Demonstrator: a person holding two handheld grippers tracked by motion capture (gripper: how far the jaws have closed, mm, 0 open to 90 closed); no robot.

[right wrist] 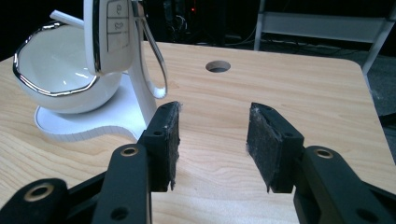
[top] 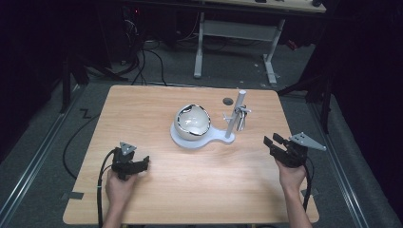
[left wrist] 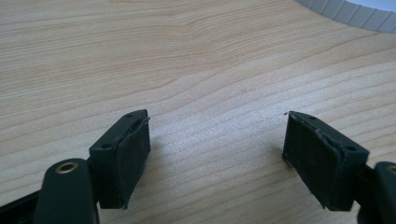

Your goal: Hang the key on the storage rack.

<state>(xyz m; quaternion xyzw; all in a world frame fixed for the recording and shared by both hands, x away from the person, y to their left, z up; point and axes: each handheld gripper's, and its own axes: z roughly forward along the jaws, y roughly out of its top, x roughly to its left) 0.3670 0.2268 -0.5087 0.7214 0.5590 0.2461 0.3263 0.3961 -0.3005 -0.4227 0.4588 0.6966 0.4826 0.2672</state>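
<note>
Both grippers parked wide of the work, nothing held. Left gripper low on the pale wooden bench, fingers spread; right gripper fingers spread too. White car key fob hangs on white stand beside glossy white bowl, mid-bench, reachable.

Your table: light wood, round hole near its far edge. Beyond it, a white-legged desk; black cables trail across grey floor.
</note>
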